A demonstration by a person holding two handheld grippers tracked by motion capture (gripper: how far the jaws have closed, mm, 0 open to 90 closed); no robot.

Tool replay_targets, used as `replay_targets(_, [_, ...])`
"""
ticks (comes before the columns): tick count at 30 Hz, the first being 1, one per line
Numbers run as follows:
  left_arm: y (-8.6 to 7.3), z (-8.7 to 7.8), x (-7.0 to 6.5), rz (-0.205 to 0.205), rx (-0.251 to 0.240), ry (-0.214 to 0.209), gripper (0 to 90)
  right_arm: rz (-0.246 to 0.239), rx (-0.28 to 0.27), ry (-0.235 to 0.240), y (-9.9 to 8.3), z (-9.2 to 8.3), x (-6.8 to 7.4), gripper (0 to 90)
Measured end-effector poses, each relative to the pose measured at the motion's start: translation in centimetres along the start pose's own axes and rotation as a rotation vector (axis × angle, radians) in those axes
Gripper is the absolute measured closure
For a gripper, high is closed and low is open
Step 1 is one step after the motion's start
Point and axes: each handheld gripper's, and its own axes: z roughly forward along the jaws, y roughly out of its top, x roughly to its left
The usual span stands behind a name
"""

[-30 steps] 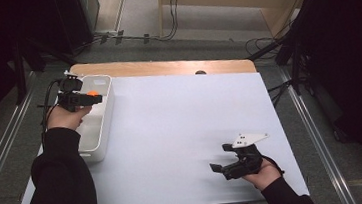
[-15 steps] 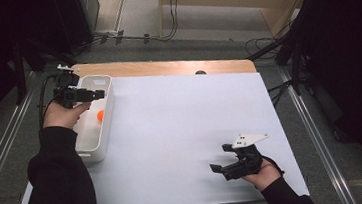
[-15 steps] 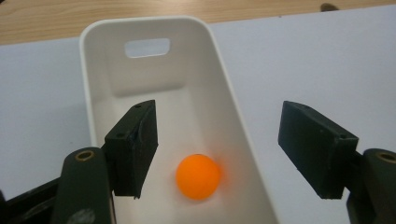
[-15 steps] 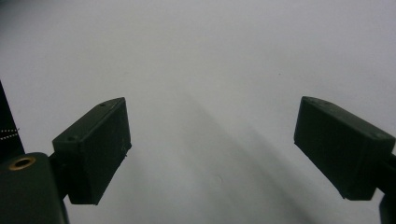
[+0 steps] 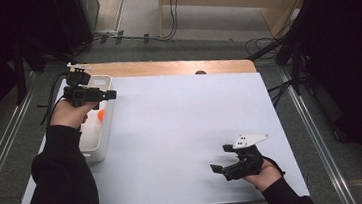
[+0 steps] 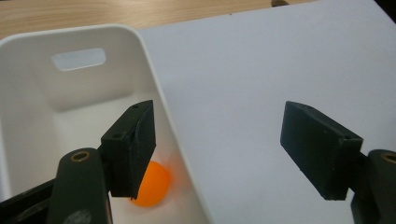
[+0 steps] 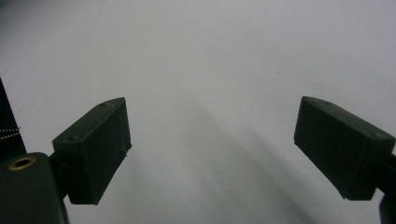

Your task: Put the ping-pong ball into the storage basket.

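The orange ball [image 6: 150,183] lies on the floor of the white bin [image 5: 105,133], at about nine o'clock on the table [image 5: 181,127] in the high view, close against the bin's inner wall on the table side. The left gripper [image 6: 219,149] hangs above that wall with its jaws spread and nothing between them; they have just been opening, and the ball sits below and beside the left-hand jaw in the left gripper view, not touched by it. So the ball looks released into the bin.

The right gripper [image 7: 210,149] rests at about five o'clock in the high view [image 5: 226,170], jaws apart over bare white tabletop, holding nothing.

What could go wrong from here, as I judge it: the ball is light and round (it may well roll along the bin floor), and a jaw dipping back down could knock it. The gripper straddles the bin wall, so a sideways sweep at low height could catch the rim and drag or tip the bin. Lifting clear first would avoid both.
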Motion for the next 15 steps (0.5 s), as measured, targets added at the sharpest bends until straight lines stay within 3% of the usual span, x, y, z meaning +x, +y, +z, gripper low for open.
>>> replay_targets(5, [0.2, 0.3, -1.1, 0.034, 0.018, 0.003, 27.2, -0.001, 0.000, 0.002, 0.0, 0.0, 0.0, 9.6])
replay_targets(15, [0.3, 1.1, -2.4, 0.056, 0.024, -0.067, 27.2, -0.002, 0.001, 0.005, 0.0, 0.0, 0.1, 9.6])
